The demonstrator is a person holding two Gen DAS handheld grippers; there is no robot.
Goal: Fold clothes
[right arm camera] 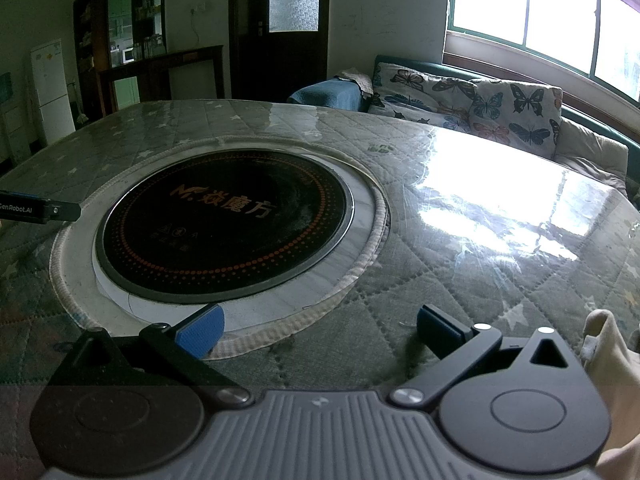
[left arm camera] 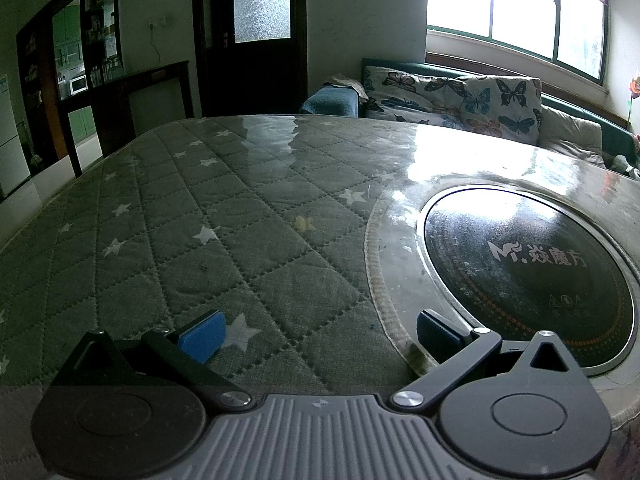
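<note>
My left gripper [left arm camera: 318, 338] is open over the quilted green star-patterned table cover [left arm camera: 224, 216], nothing between its blue pads [left arm camera: 202, 336]. My right gripper [right arm camera: 318, 334] is also open, hovering near the cover's front edge by the round black hob [right arm camera: 224, 220]. A piece of cream cloth [right arm camera: 608, 344] shows at the right edge of the right wrist view, beside the gripper and not held. The left gripper's body [right arm camera: 36, 210] pokes in at the left edge of that view. No other garment is visible.
The black induction hob [left arm camera: 528, 276] with a white ring is set in the middle of the table under clear plastic. A sofa with butterfly cushions [left arm camera: 456, 96] stands behind, under a bright window. A dark door and shelves are at the far left.
</note>
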